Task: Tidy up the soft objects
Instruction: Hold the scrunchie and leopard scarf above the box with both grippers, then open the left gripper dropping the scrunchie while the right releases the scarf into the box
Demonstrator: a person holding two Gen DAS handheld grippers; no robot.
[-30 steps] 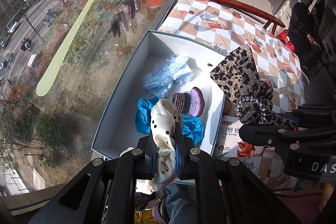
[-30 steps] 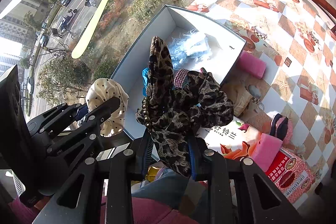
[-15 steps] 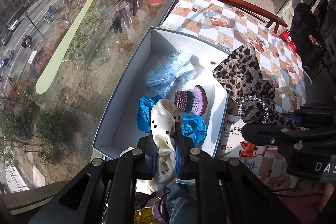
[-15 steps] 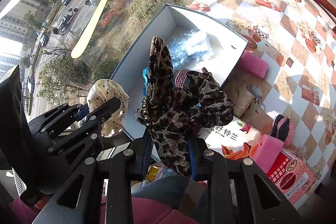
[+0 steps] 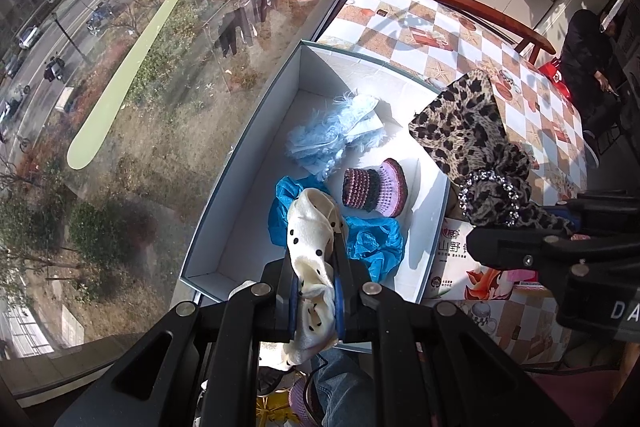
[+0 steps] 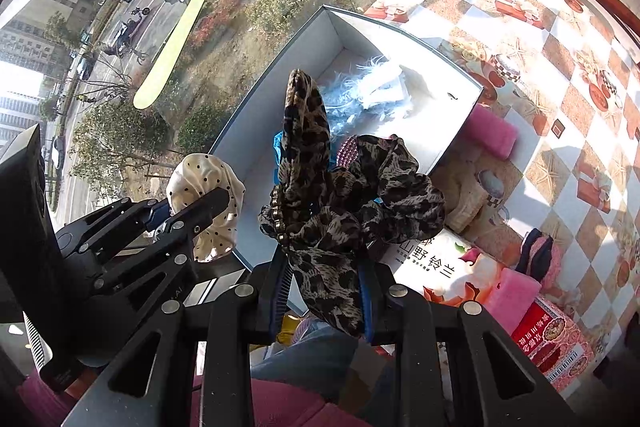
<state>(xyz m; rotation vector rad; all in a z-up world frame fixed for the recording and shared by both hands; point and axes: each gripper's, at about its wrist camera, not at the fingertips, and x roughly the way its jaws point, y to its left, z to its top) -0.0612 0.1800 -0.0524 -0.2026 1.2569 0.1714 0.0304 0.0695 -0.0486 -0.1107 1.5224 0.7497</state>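
Left wrist view: left gripper (image 5: 316, 279) is clamped narrow on a cream scrunchie with black dots (image 5: 310, 231), held above the near end of an open white box (image 5: 248, 155). The box sits on a checkered tablecloth (image 5: 440, 39) right beside a window (image 5: 120, 67). Inside the box lie a fluffy light-blue item (image 5: 332, 137), a purple knitted item (image 5: 374, 187) and a bright blue crumpled item (image 5: 374, 239); the blue one is partly covered by the cream scrunchie. At right, the right gripper's black body (image 5: 560, 259) carries a leopard-print scrunchie (image 5: 472, 139), which hangs over the box's right wall. A printed carton (image 5: 456, 267) lies just beside the box.

Right wrist view: right gripper (image 6: 324, 291) is closed on the leopard-print scrunchie (image 6: 344, 203), the fabric bunched between its jaws and standing up over the box (image 6: 256, 115). The left gripper (image 6: 192, 219) appears at lower left, gripping the cream scrunchie (image 6: 204, 175) at the box's near-left edge. The light-blue item (image 6: 360, 91) shows at the far end of the box. Outside the box, on the tablecloth (image 6: 520, 27), lie a pink sponge (image 6: 490, 131), a second pink sponge (image 6: 512, 297), a dark scrunchie with pink trim (image 6: 536, 255) and the carton (image 6: 432, 267).
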